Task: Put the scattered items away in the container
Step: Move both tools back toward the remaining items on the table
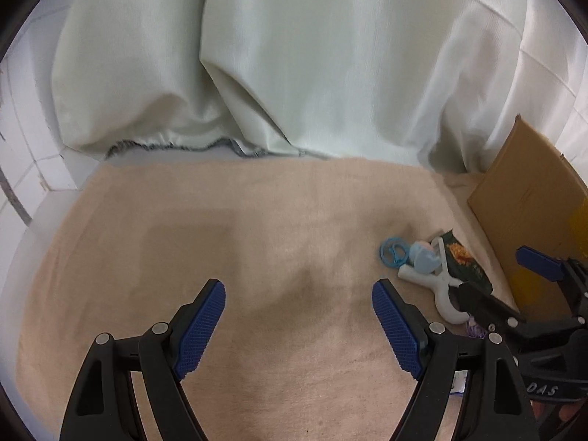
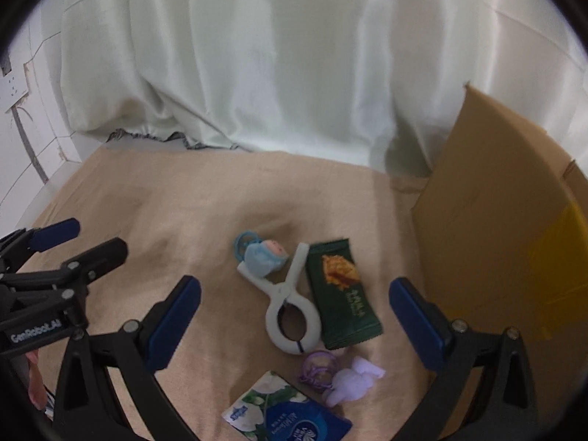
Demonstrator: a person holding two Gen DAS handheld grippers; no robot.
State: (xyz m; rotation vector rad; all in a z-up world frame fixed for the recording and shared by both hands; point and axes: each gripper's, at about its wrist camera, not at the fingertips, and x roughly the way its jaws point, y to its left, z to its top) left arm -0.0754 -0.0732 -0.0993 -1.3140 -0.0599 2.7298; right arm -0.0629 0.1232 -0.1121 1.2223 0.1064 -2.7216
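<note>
Downward-tilted, both the left tool [image 1: 298, 310] and right tool [image 2: 295, 303] hover released above the clip [image 2: 290, 312].

Beige cloth surface [image 2: 183, 198], white clip [image 2: 290, 316], green snack packet [image 2: 341, 294], tissue pack [image 2: 286, 415], cardboard box [image 2: 496, 220]

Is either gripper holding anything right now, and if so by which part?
Nothing held: left gripper and right gripper both stand open and empty above the cloth.

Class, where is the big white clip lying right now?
In the right wrist view, the white clip lies mid-cloth, touching the green snack packet on its right.
</note>
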